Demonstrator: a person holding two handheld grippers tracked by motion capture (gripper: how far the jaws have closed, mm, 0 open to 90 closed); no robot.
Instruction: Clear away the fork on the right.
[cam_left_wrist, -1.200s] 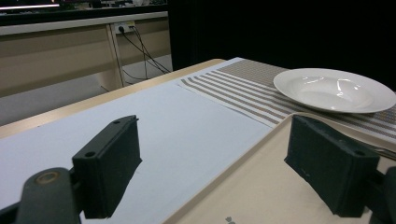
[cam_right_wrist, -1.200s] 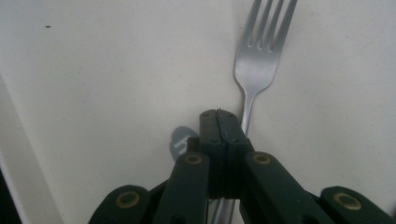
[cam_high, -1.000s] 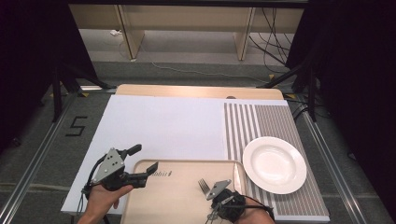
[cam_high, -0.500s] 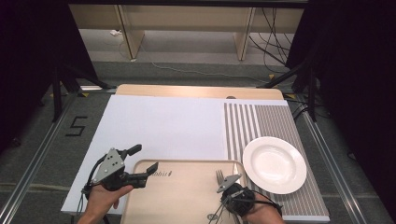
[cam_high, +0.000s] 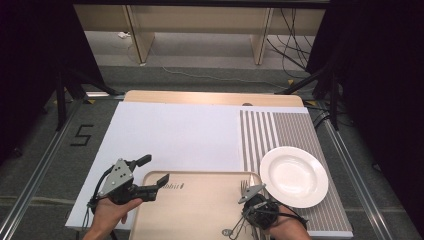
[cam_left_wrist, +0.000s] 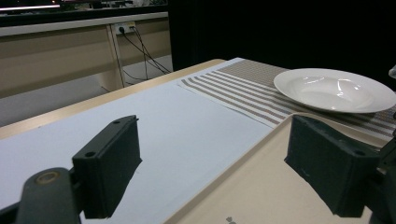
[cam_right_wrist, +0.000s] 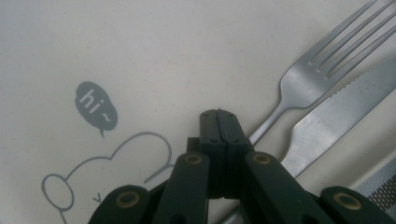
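The right tool (cam_high: 255, 192), low in the high view just right of centre, has its jaws pressed together; in the right gripper view the closed tips (cam_right_wrist: 219, 114) sit against the fork's handle, though whether they pinch it or only lie over it cannot be told. The fork (cam_right_wrist: 310, 79) runs from those tips up toward the upper right of that frame, tines away from the tool, with a knife (cam_right_wrist: 327, 126) just beside it and parallel on its lower right. Both lie on the beige tray (cam_high: 200, 205), near its right edge. The white plate (cam_high: 294, 176) rests on a striped placemat (cam_high: 280, 130) just right of the tray, so the right hand is plainly the nearer one to the cutlery and the plate; any carry would likely go rightward along that short gap. The left tool (cam_high: 150, 175), at lower left in the high view, has its jaws spread wide with nothing between them, hovering at the tray's left corner. The surface (cam_high: 210, 97) carries a pale sheet (cam_high: 175, 135); beyond it are a grey floor, cables and dark curtains
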